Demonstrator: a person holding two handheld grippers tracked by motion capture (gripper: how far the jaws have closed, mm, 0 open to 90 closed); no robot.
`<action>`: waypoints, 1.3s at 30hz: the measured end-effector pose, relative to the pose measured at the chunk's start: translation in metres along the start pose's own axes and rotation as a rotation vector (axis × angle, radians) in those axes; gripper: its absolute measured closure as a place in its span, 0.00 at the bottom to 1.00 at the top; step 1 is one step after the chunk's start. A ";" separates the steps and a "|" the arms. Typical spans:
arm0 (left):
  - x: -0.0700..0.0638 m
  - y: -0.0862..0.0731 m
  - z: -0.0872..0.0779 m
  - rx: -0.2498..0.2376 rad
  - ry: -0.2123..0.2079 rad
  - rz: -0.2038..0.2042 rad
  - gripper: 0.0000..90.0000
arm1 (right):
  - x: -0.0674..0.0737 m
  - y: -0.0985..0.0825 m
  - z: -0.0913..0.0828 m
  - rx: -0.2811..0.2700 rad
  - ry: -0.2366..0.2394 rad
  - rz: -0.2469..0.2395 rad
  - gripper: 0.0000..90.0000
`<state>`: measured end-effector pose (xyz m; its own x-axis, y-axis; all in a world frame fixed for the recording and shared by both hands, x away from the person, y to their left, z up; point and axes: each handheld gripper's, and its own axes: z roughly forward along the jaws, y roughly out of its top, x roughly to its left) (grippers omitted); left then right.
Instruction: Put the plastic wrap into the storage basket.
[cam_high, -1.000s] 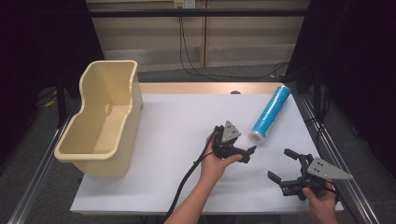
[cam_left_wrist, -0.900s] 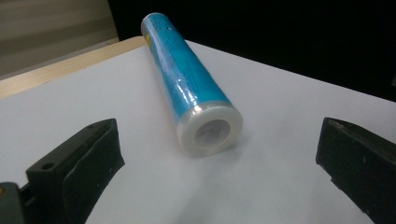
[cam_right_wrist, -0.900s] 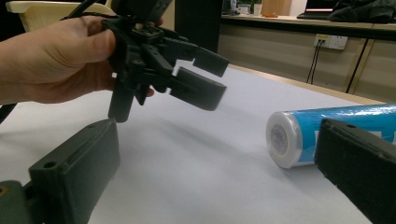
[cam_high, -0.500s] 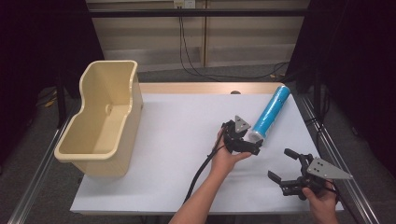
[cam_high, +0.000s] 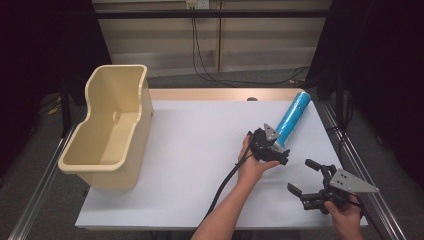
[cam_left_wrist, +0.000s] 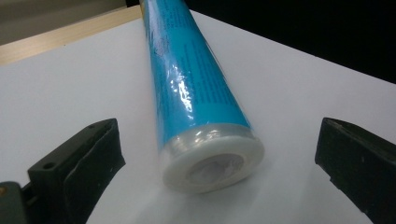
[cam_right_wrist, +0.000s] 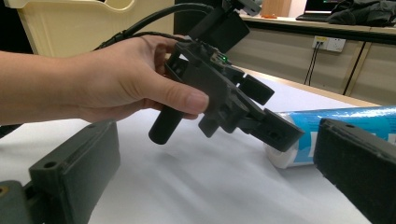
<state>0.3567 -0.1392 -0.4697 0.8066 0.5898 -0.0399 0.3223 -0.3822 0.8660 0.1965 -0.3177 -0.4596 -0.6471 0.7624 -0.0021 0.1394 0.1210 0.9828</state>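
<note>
A blue plastic-wrapped tube (cam_high: 292, 116) with a white end cap lies on the white table (cam_high: 200, 150), slanting toward the far right. My left gripper (cam_high: 278, 146) is at its near end and open. In the left gripper view the jaws (cam_left_wrist: 219, 135) stand wide on either side of the white end of the tube (cam_left_wrist: 196, 88), not touching it. My right gripper (cam_high: 301, 175) rests near the front right corner, open and empty. The right gripper view looks between its own jaws (cam_right_wrist: 217, 140) at the left gripper (cam_right_wrist: 271, 112), the hand holding it, and the tube (cam_right_wrist: 345, 123).
A tall beige plastic bin (cam_high: 75, 145) stands on the table's left side, also seen as the bin (cam_right_wrist: 70, 23) far off. A black cable (cam_high: 225, 182) trails from the left gripper toward the front edge. Bare white surface lies between bin and grippers.
My left gripper has moved right and away from me, up to the near end of the blue tube, with its jaws now astride it. The right gripper has stayed put.
</note>
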 end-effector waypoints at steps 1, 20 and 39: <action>0.000 0.000 0.002 0.003 0.001 0.000 0.01 | 0.000 0.000 0.000 0.000 0.000 0.000 0.00; 0.004 -0.002 0.013 0.028 0.027 -0.012 0.15 | 0.000 0.000 -0.001 -0.002 0.003 0.000 0.00; 0.000 -0.001 0.023 0.091 0.029 -0.020 0.27 | -0.002 0.000 -0.002 -0.005 -0.002 -0.001 0.00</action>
<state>0.3676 -0.1548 -0.4821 0.7854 0.6176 -0.0418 0.3831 -0.4319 0.8165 0.1964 -0.3201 -0.4597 -0.6461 0.7633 -0.0034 0.1350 0.1187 0.9837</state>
